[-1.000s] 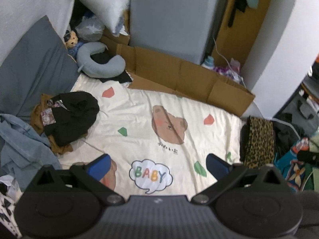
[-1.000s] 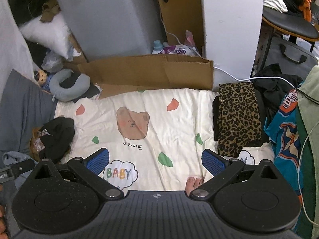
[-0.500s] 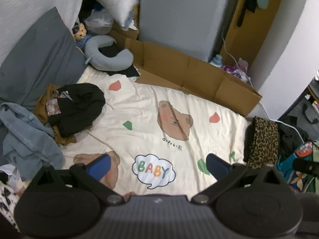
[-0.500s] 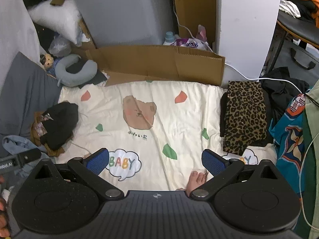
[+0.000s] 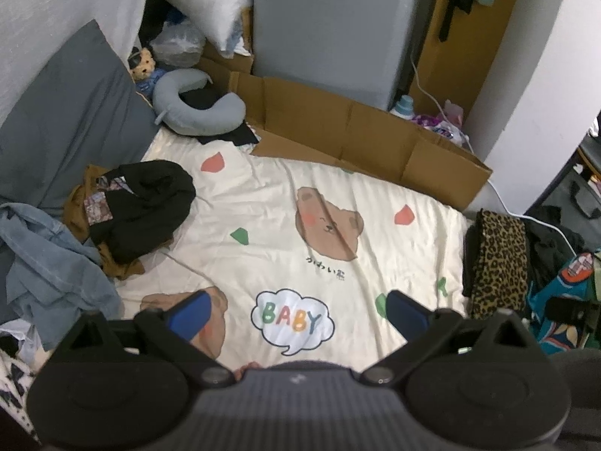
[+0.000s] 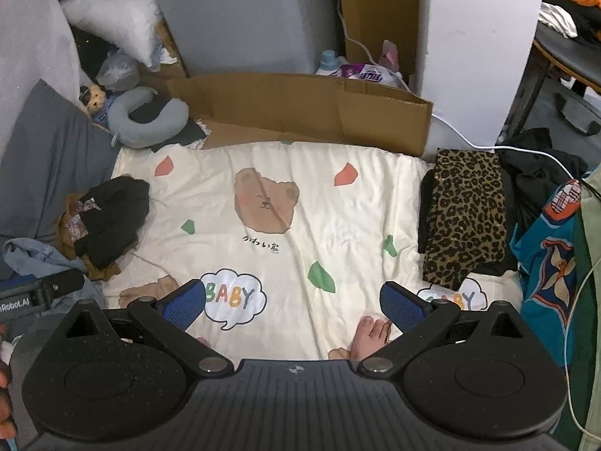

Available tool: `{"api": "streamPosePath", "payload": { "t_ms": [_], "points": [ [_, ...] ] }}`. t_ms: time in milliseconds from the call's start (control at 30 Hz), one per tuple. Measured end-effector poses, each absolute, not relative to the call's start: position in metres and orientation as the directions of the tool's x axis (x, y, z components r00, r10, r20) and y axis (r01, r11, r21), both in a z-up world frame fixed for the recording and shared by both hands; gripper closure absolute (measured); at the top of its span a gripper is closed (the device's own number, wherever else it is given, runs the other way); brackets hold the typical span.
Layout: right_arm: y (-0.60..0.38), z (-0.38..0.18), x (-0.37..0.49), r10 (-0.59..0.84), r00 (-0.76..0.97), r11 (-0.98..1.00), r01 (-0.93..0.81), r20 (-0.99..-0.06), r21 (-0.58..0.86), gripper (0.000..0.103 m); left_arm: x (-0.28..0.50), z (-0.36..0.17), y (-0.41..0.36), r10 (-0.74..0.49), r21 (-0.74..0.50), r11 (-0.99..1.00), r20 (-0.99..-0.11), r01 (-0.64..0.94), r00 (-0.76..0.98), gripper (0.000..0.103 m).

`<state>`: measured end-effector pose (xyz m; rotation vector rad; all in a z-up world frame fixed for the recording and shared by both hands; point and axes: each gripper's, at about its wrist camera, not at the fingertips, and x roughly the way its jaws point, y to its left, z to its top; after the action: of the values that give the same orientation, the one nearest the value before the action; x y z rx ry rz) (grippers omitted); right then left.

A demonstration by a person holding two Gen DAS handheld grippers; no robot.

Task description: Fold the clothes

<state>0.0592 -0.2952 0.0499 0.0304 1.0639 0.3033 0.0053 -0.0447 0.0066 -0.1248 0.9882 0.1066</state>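
A: Where's the clothes pile (image 5: 127, 210)?
B: At 10 o'clock from the left gripper (image 5: 296, 314), on the bed (image 5: 263, 255); black top over brown, long axis toward 1 o'clock. Jeans (image 5: 49, 259) at 9.
A: Fingers?
B: Both grippers spread wide, holding nothing. The right gripper (image 6: 293, 302) sees the pile (image 6: 109, 218) further off at 10; leopard fold (image 6: 465, 218) at 2. Left is nearer.

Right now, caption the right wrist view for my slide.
Open right tool above bear-print blanket; folded leopard-print garment right, crumpled black garment left.
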Motion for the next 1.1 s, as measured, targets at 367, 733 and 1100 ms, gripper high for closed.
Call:
{"api": "streamPosePath", "payload": {
  "t_ms": [367,733,1100],
  "points": [
    [-0.2976,0.0499,0.0579,0.266,0.466,0.958,-0.223,-0.844,0.178,0.001,0.0064,0.0040,-0.0467,0.026,-0.049,0.991,-0.836,-0.122,0.547,0.002],
    [-0.2998,0.0493,0.0625,0.277,0.457,0.954,-0.234,-0.845,0.187,0.001,0.0082,0.0042,-0.0451,0.024,-0.052,0.991,-0.836,-0.122,0.549,0.002],
    [-0.2952,0.0487,0.0615,0.271,0.458,0.954,-0.247,-0.847,0.172,0.001,0.0078,0.0046,-0.0449,0.031,-0.043,0.992,-0.831,-0.119,0.555,0.002]
  ]
}}
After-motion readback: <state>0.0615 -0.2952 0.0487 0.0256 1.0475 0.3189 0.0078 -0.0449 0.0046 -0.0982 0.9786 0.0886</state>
